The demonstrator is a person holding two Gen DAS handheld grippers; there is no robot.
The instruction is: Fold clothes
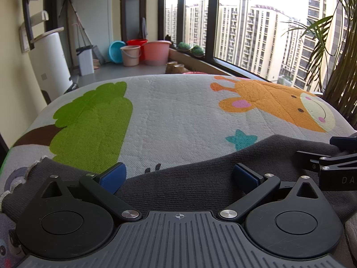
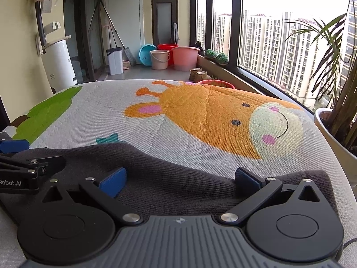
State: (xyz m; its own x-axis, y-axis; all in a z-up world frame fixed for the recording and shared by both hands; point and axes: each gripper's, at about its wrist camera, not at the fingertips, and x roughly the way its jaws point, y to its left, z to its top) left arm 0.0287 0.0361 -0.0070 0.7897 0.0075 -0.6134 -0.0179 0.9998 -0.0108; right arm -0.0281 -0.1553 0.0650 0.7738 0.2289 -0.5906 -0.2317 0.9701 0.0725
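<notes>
garment (image 1: 200,178): dark grey knit, lying on the near part of the mat (image 1: 174,111), which covers the work surface. its long axis runs left to right across the near edge, and both grippers sit over it side by side. its far edge is raised in a soft ridge. a scalloped pale trim shows at its left end in the left view; its right end stops short of the mat's right edge in the right view (image 2: 312,178).

left gripper (image 1: 178,175): jaws spread wide, pads low over the cloth near the garment's left-middle part. nothing is pinched between them. whether the pads touch the knit cannot be told.

right gripper (image 2: 180,177): jaws equally wide, over the right-middle part, the ridge of cloth lying just beyond and between the pads. nothing held.

relation: the garment lies directly under and ahead of both grippers, neither nearer than the other. the right gripper's finger shows at the right edge of the left view, so the two are close together.

judgement: the cloth is bunched, not a flat, squared fold. this fits either a fold under way or a garment just let go.
</notes>
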